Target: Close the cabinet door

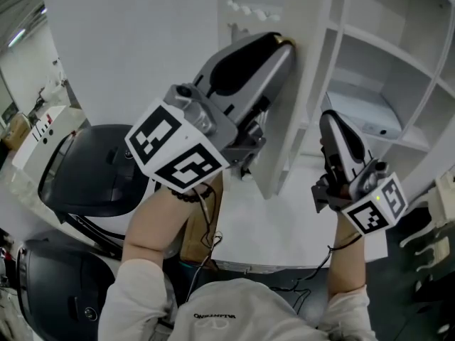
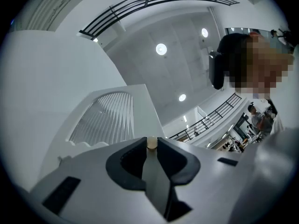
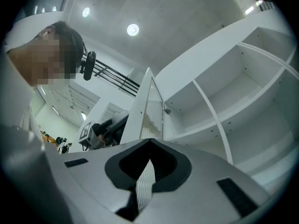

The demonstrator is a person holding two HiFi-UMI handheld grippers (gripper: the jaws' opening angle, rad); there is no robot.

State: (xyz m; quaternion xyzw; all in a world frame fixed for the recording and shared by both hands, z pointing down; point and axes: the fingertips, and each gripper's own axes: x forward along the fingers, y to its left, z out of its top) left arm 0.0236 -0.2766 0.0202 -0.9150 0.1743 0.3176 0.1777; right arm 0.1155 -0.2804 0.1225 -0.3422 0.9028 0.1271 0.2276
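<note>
The left hand-held gripper (image 1: 279,48) is clamped narrow on the small knob (image 2: 152,143) of the cabinet door (image 3: 149,107); the door stands open just left of the right hand-held gripper (image 1: 331,123), whose jaws are together and empty

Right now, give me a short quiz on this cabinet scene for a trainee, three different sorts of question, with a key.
1. True or false: the door is fully shut.
2. What does the left gripper grip? A) a shelf edge B) the knob C) a cable
3. Fill in: the right gripper holds ____.
Key: 1 false; 2 B; 3 nothing.
</note>
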